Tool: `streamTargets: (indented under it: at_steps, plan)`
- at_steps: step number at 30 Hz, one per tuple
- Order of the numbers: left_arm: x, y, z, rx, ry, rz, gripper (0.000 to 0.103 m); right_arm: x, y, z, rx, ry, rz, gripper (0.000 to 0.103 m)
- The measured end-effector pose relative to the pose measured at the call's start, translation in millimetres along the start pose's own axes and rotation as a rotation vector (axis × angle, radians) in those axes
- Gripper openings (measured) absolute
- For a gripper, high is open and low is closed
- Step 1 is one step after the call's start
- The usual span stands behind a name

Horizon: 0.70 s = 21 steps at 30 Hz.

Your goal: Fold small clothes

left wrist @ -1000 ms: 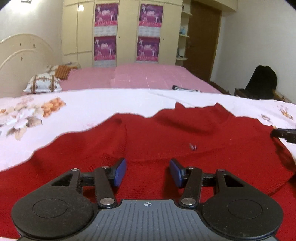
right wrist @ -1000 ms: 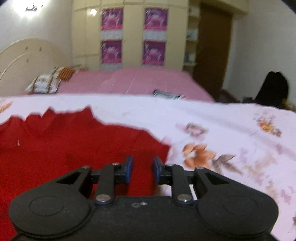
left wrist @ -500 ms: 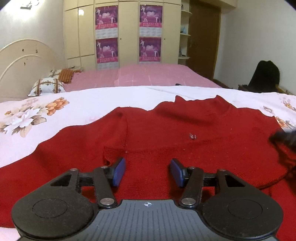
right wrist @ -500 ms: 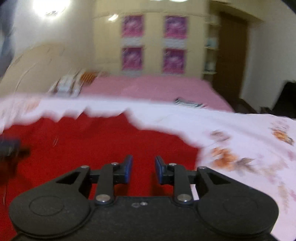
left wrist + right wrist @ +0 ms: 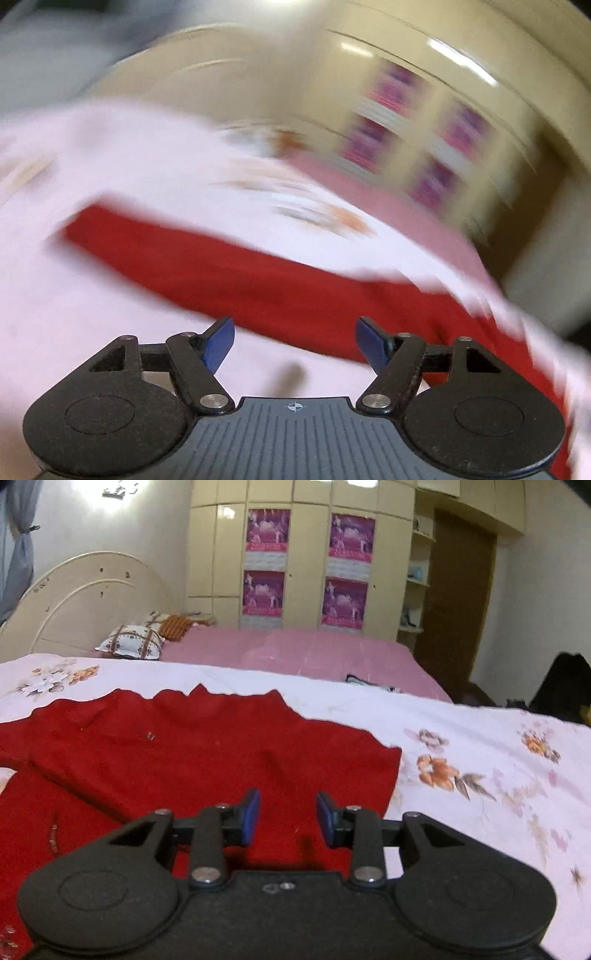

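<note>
Right wrist view: the red knit garment (image 5: 184, 760) lies spread on the floral bedsheet (image 5: 480, 746), with its near right part apparently doubled over the body, a diagonal edge crossing the lower left of the cloth, and its right edge ending in a corner close to a printed flower. The right gripper (image 5: 288, 818) hangs just above the near edge of the cloth, its blue pads parted and opening, with nothing pinched between them. In the left wrist view, heavily smeared by motion, a long red band of the same garment (image 5: 258, 280) runs across the pale sheet (image 5: 92, 314), probably an outstretched sleeve, though the blur forbids certainty. The left gripper (image 5: 295, 345) is spread wide and opening, empty, above bare sheet at that band's near edge. Judged from this arrangement, the fold is at an early stage: one portion seems laid in, neither tool grips fabric, and the left-hand band and any further halving remain to be done. The pink bed (image 5: 295, 653) behind plays no part.
</note>
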<state>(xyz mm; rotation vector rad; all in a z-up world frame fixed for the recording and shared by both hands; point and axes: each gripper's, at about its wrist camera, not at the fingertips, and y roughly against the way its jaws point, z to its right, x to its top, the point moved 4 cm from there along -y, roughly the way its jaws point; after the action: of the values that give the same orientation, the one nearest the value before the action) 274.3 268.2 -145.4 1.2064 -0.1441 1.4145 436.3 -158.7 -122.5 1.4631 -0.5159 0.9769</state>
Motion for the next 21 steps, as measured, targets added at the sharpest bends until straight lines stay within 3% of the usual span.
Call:
streamTargets:
  at_steps: [3, 4, 6, 10, 13, 16, 17, 18, 19, 21]
  plan:
    - [15.2, 6.6, -81.5, 0.017, 0.386, 0.037, 0.069, -8.1, 4.6, -10.1, 0.030, 0.008, -0.020, 0.034]
    - [18.6, 5.7, -98.7, 0.004, 0.457, 0.052, 0.064, -11.2, 4.1, -15.9, 0.039, 0.021, -0.029, 0.034]
    - [23.9, -4.6, -121.9, -0.017, 0.547, 0.042, 0.046, -14.1, 11.7, -22.4, 0.052, 0.042, -0.040, 0.037]
    - [32.7, -27.7, -142.0, -0.051, 0.625, 0.023, 0.026, -14.3, 30.4, -48.5, 0.078, 0.050, -0.047, 0.039]
    - [37.3, -37.1, -143.9, -0.051, 0.606, 0.030, 0.023, -8.3, 43.2, -54.6, 0.092, 0.042, -0.039, 0.040]
    - [44.0, -44.3, -132.1, -0.018, 0.510, 0.030, 0.023, -7.2, 57.6, -59.5, 0.093, 0.055, -0.025, 0.040]
    - [47.0, -44.9, -128.5, 0.002, 0.475, 0.031, 0.011, -7.6, 60.4, -59.8, 0.091, 0.054, -0.022, 0.040]
    - [52.6, -46.1, -124.9, 0.030, 0.423, 0.032, 0.004, -8.6, 63.2, -58.6, 0.088, 0.052, -0.021, 0.040]
    - [58.8, -43.6, -114.7, 0.031, 0.349, 0.052, 0.004, -8.7, 63.1, -55.3, 0.084, 0.047, -0.021, 0.040]
    - [70.3, -39.7, -70.6, -0.035, 0.187, 0.089, 0.004, -9.8, 62.3, -46.6, 0.075, 0.026, -0.023, 0.040]
